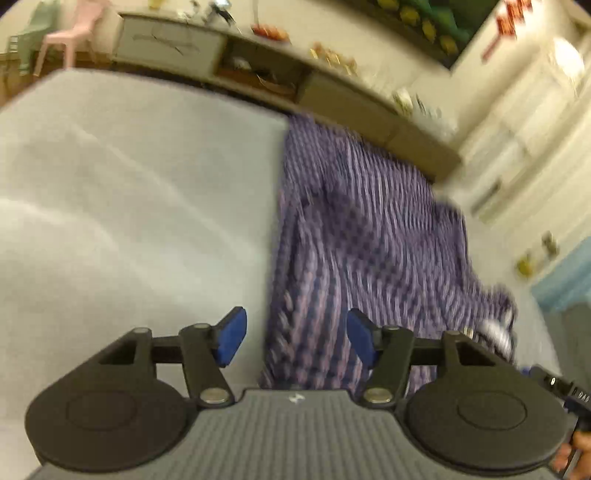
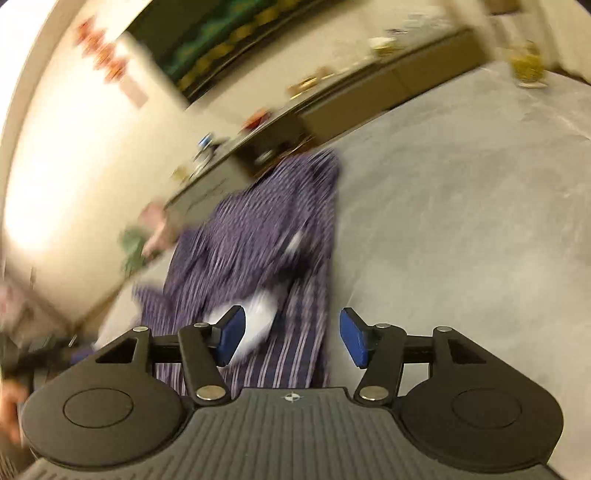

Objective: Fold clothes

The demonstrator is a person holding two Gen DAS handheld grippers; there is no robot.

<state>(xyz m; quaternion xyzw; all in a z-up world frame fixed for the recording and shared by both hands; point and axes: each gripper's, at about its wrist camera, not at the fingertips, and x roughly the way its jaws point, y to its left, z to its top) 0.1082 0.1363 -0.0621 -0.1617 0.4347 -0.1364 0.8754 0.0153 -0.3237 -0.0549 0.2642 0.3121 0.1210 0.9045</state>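
Observation:
A purple striped garment (image 1: 362,236) lies spread on a grey-white surface (image 1: 129,206), its left edge straight and its right side rumpled. My left gripper (image 1: 297,338) hangs open above the garment's near left edge, nothing between its blue pads. In the right wrist view the same garment (image 2: 258,236) runs away from me, with a white patch (image 2: 258,314) near the left pad. My right gripper (image 2: 291,338) is open over the garment's near right edge, holding nothing. Both views are blurred by motion.
A long low cabinet (image 1: 258,62) with small items on top runs along the far side of the surface. A pink chair (image 1: 74,29) stands far left. A yellowish object (image 2: 526,64) sits at the surface's far right. The other gripper (image 1: 565,391) and a hand show at the right edge.

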